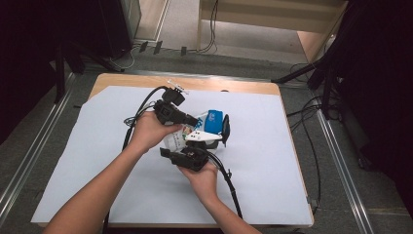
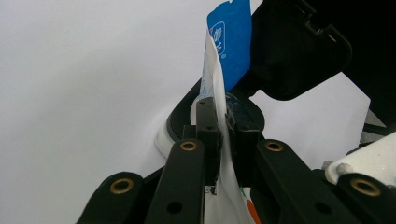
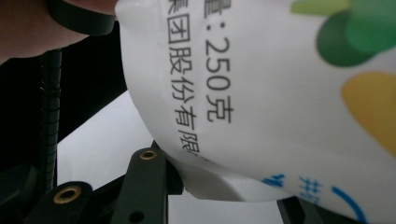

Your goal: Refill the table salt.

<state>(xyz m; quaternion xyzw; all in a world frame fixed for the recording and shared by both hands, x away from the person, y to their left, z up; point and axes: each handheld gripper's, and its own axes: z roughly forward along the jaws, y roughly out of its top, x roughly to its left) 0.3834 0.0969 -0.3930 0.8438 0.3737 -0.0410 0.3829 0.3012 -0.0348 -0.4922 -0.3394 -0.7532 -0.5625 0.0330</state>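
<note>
Both grippers pinch pouch (image 1: 212, 122) mid-sheet (image 1: 78, 146).

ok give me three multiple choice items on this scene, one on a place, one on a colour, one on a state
1. Where is the pouch?
A. between the two grippers, above the middle of the table
B. on the floor
C. at the table's far left corner

2. What colour is the pouch's top end?
A. red
B. blue
C. black

3. How do the left gripper fingers stand?
A. wide open, nothing between them
B. shut on the pouch's thin edge
C. shut on a cable

Answers:
1 A, the high view shows it between both grippers over the white sheet.
2 B, the left gripper view shows a blue flap.
3 B, the fingers pinch the white film in the left gripper view.
</note>
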